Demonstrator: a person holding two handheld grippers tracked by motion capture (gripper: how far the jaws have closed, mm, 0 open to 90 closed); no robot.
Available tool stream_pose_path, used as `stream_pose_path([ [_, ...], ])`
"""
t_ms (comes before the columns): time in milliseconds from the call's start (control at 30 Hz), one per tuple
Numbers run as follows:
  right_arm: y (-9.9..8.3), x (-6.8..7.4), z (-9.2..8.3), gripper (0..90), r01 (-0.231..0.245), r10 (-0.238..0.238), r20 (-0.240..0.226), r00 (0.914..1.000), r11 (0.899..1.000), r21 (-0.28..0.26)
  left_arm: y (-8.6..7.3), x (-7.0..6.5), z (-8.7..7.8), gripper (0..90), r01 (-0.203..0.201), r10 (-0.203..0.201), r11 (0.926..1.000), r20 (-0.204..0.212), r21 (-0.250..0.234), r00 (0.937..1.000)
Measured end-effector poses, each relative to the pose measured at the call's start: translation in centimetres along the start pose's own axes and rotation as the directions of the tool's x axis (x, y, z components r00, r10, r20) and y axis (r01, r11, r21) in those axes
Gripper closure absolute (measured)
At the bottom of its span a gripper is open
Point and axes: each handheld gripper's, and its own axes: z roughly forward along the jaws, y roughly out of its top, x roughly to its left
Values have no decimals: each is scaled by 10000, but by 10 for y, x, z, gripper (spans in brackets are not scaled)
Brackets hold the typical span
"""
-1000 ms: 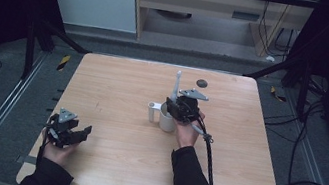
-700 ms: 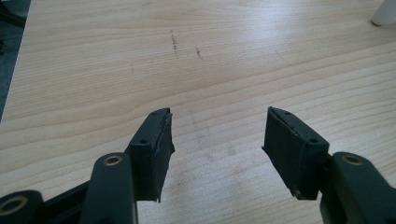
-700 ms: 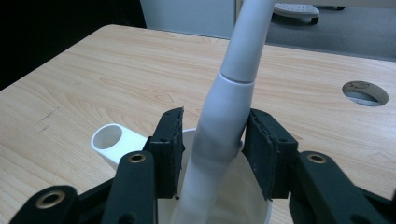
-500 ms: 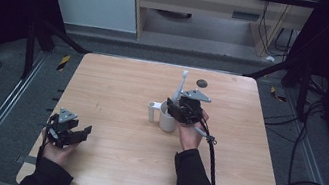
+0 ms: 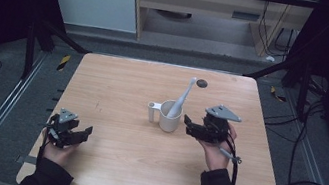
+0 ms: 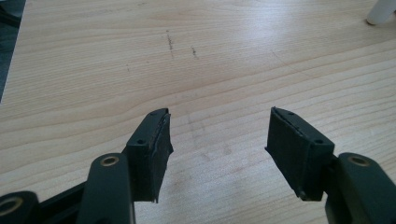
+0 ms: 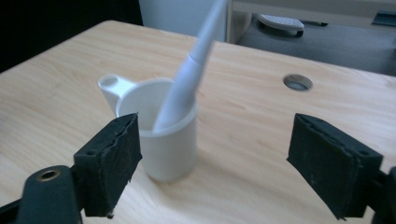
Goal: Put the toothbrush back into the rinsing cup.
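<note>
Cup (image 5: 170, 116): white, upright near the tabletop (image 5: 105, 163) centre, handle toward the left edge.
Toothbrush (image 5: 182, 98): standing in the cup, leaning toward the far edge.
Right gripper (image 5: 189, 125): just right of the cup, jaws just opened wide, holding nothing.
Left gripper (image 5: 82, 134): near the front left corner, jaws apart, empty.

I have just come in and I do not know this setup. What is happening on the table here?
A person holds a gripper in each hand at a wooden table. The right gripper sits just beside a white cup with a toothbrush leaning in it; its jaws have just been opening and hold nothing. The left gripper rests open near the table's front left corner, far from the cup.
</note>
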Motion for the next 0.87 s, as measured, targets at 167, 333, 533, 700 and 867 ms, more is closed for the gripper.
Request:
stream_pose_path([
  [167, -29, -19, -23, 141, -135, 134, 11, 9999, 9996, 253, 0, -1, 0, 374, -18, 19, 10000, 134, -23, 9999],
  [333, -59, -34, -36, 135, -95, 81, 221, 9997, 9979, 648, 0, -1, 1, 359, -89, 90, 10000, 280, -44, 9996],
  [533, -85, -50, -44, 128, -59, 9, 508, 9987, 9951, 989, -1, -2, 0, 337, -255, 259, 9996, 309, -125, 9992],
  [700, -98, -56, -48, 127, 105, -195, 690, 9974, 9916, 1288, -2, -1, 2, 311, -398, 401, 9992, 296, -94, 9988],
  [867, -107, -68, -54, 119, -39, -122, 1064, 9942, 9886, 1502, -3, 1, 6, 286, -449, 448, 9990, 217, 38, 9988],
])
